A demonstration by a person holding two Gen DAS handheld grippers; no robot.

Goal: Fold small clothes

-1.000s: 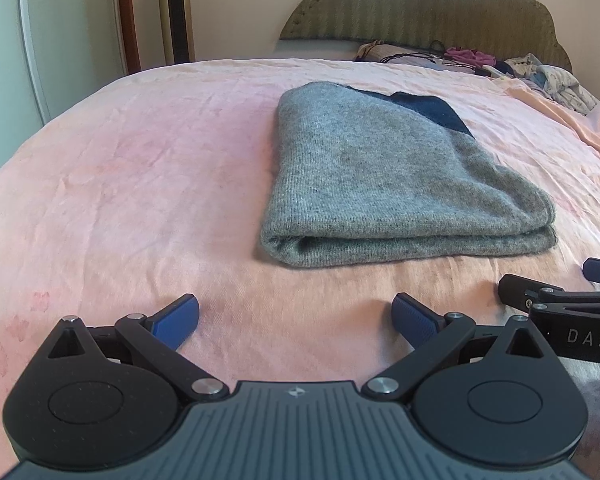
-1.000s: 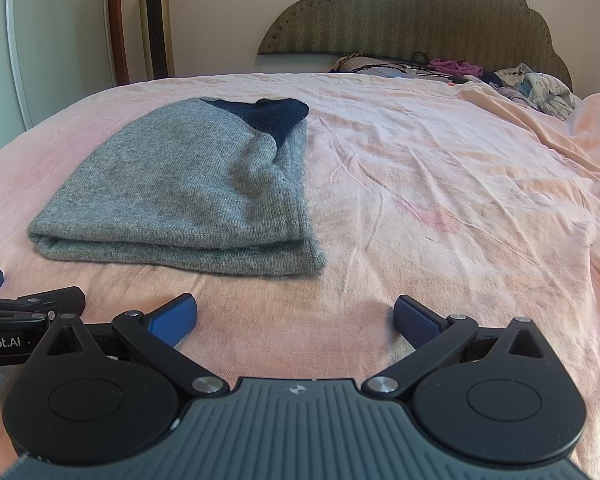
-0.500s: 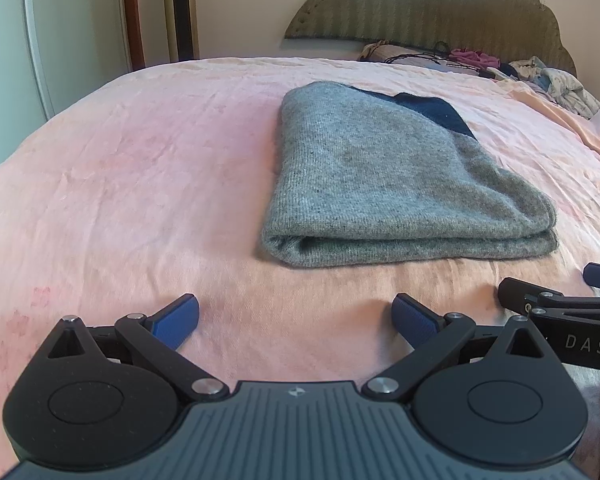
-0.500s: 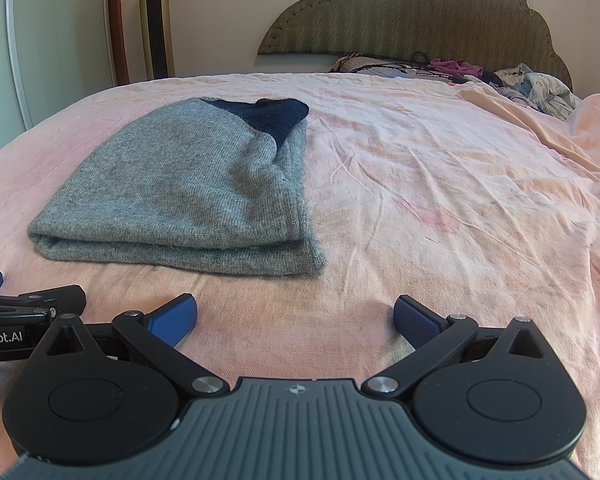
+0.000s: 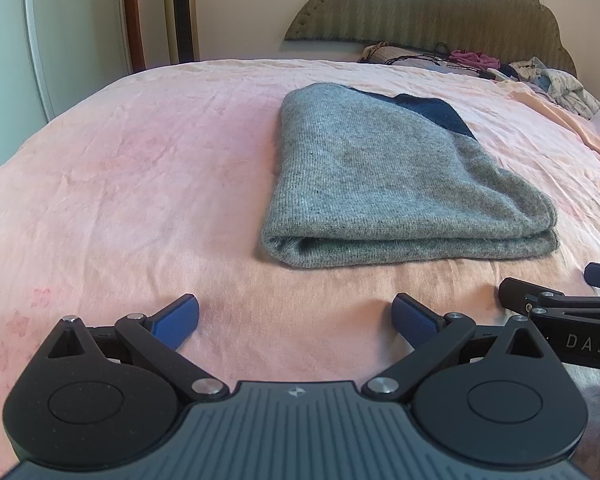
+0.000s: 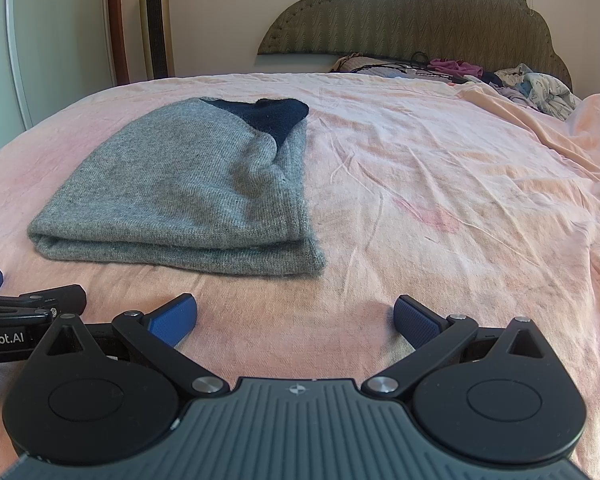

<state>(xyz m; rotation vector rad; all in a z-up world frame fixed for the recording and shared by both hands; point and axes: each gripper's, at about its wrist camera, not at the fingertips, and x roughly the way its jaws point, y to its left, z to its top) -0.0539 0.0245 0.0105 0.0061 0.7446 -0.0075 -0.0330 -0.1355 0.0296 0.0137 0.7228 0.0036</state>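
My left gripper (image 5: 295, 314) and right gripper (image 6: 295, 314) hover spread apart and empty, near the folded grey sweater (image 5: 396, 184) on the pink bedsheet (image 5: 140, 184). Its right edge looks loosely stacked, perhaps; snagging one layer would undo the fold.

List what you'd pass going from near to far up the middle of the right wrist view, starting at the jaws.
Right gripper with its jaws open → bare pink bedsheet → folded grey sweater → its navy part → more pink sheet → padded headboard.
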